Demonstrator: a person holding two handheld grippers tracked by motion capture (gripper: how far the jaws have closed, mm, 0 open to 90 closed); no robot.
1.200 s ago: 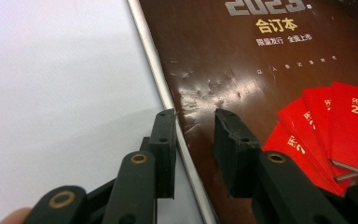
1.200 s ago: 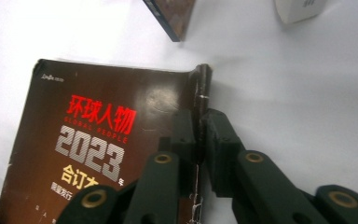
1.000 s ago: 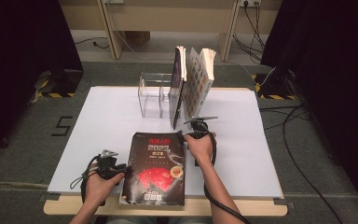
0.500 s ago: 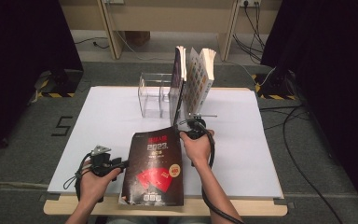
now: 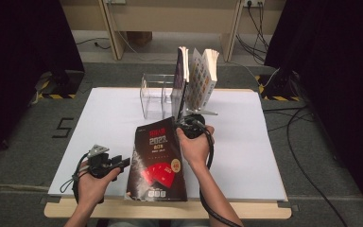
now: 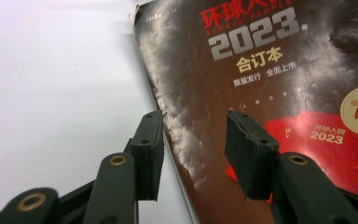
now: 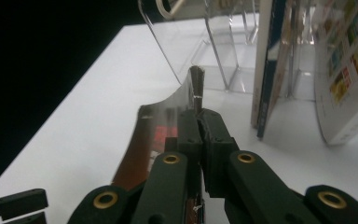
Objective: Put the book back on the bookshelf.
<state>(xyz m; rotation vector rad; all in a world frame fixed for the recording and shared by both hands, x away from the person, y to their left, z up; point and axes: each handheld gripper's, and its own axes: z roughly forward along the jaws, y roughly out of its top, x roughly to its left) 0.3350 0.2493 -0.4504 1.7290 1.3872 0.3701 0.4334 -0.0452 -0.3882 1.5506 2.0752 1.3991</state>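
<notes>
The white table (image 5: 99,123) carries a clear rack (image 5: 157,97) at its far side, with two books (image 5: 196,80) standing in it. Nearer the person lies a dark magazine (image 5: 157,163), its far right corner raised off the table. The right gripper (image 5: 187,126) is pressed together on that corner, pinching the magazine. The left gripper (image 5: 123,162) sits by the magazine's left edge, its jaws spread and just opened wider, the edge between them but unpinched. The step in hand looks like lifting the magazine toward the rack; next it likely needs tipping upright and aiming at a free slot
</notes>
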